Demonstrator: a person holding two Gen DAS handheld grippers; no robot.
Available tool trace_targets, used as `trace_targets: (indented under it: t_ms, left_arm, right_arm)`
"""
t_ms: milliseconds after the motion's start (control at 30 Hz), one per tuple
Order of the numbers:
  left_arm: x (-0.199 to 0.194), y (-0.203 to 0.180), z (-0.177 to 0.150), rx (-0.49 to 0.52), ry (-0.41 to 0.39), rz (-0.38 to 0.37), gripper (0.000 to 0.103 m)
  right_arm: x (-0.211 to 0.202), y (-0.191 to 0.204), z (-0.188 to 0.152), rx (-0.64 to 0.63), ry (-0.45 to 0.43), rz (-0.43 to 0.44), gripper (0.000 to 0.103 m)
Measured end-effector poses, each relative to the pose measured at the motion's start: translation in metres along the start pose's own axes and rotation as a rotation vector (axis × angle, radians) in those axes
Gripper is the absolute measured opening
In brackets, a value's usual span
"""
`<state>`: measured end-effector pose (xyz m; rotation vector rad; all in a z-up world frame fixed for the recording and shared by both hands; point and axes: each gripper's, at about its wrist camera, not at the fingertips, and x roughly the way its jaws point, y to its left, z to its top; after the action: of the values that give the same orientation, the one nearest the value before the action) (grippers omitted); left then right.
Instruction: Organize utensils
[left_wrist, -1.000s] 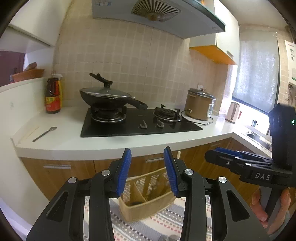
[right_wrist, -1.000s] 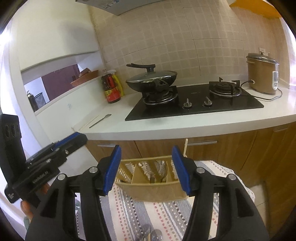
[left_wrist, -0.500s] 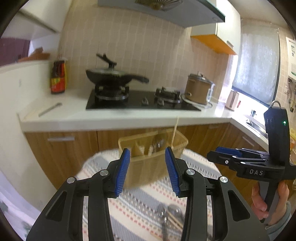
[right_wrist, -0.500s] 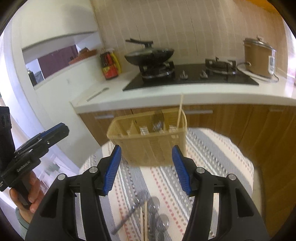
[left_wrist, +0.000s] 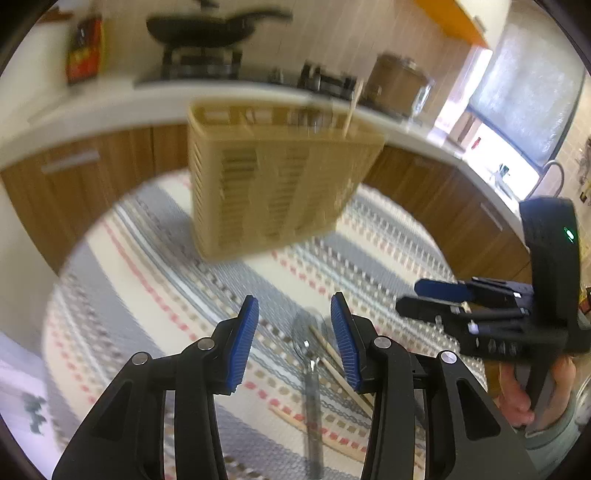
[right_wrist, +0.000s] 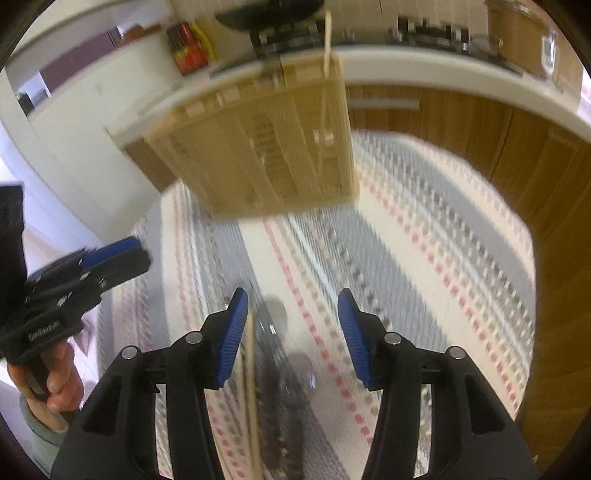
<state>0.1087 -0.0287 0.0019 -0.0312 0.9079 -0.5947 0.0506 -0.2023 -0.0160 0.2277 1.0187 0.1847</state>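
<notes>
Left hand-held gripper (left_wrist: 293, 334), jaws opening and empty, hangs above a spoon (left_wrist: 308, 365) beside chopsticks (left_wrist: 338, 369).

Left tool (left_wrist: 293, 339), right tool (right_wrist: 293, 334): black frames, ribbed blue pads, silver screws; green light; grey-green sleeve cuffs.

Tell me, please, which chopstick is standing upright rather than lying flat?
The lone chopstick poking out of the tan utensil basket; the other chopsticks lie on the striped cloth.

Bright window (left_wrist: 517, 99) daylight, heavy motion blur, fisheye-curved edges.
</notes>
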Motion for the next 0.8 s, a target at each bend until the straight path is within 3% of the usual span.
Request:
trace_targets:
  t_ms: [100,267,367,567,800]
  left_arm:
    - [0.024,-0.003,-0.003,-0.011,0.039,0.025,0.053]
    - [0.053,-0.01,0.001,-0.016,0.097,0.026,0.053]
    - [0.068,-0.015,0.003,-0.014,0.131,0.053,0.053]
    - [0.09,-0.018,0.002,-0.021,0.183,0.113,0.045]
    - [0.1,-0.03,-0.003,0.014,0.18,0.172,0.039]
  right_arm:
    - [0.007,-0.002,-0.019,-0.022,0.052,-0.01,0.046]
    - [0.012,-0.001,-0.046,-0.071,0.102,-0.033,0.046]
    - [0.015,0.004,-0.052,-0.093,0.123,-0.024,0.039]
    - [0.015,0.024,-0.048,-0.152,0.088,-0.022,0.038]
    - [0.021,0.023,-0.043,-0.149,0.089,-0.018,0.038]
